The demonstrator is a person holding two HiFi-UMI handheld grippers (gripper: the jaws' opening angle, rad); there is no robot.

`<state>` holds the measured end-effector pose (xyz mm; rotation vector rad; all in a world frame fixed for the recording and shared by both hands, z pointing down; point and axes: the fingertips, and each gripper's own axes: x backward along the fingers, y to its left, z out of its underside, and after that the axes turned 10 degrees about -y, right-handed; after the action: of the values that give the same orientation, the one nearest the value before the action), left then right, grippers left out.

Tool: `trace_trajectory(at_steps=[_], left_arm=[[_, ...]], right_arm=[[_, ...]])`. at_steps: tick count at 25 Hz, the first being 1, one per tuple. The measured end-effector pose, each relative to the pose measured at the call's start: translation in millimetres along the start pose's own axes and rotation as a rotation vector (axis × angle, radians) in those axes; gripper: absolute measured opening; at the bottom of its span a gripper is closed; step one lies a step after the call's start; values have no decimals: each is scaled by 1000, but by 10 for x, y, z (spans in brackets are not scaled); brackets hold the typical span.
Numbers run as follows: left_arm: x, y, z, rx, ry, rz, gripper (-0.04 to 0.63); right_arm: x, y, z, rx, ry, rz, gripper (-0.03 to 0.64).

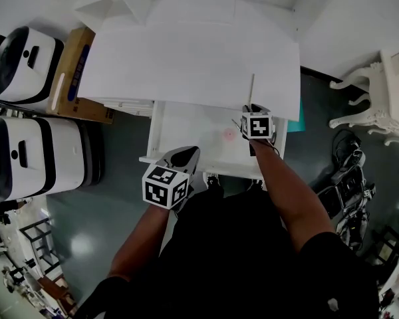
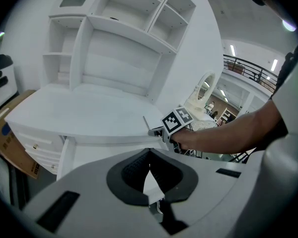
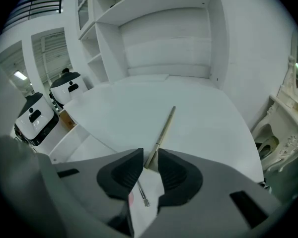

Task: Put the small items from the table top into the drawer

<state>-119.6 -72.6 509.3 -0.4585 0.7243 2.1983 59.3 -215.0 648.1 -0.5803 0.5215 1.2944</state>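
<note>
A thin golden pen [image 1: 252,88] lies on the white table top [image 1: 186,58], near its front right edge. My right gripper [image 1: 254,109] sits at the pen's near end. In the right gripper view the pen [image 3: 164,128] runs away from me and its end lies in the narrow gap of the open right gripper [image 3: 150,155]. Below the table top the drawer [image 1: 153,135] is pulled out, holding a small pink item [image 1: 228,134] and a thin silvery stick [image 3: 143,195]. My left gripper [image 1: 185,155] hangs at the drawer's front edge, shut and empty [image 2: 149,152].
Two white rounded machines [image 1: 26,65] [image 1: 33,155] and a cardboard box [image 1: 76,72] stand left of the table. Ornate white furniture [image 1: 379,98] stands at the right. A white shelf unit [image 2: 124,43] rises at the back of the table top.
</note>
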Motion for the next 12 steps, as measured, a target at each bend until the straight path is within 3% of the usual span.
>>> trace_trajectory(at_steps=[7,12], left_arm=[[2,25,-9,-1,-1,9,5],[19,26,-12,5,-5,8,3]], right_arm=[[10,-30,6,-11,25,2,91],[21,-80,4,-47,38,-5,51]])
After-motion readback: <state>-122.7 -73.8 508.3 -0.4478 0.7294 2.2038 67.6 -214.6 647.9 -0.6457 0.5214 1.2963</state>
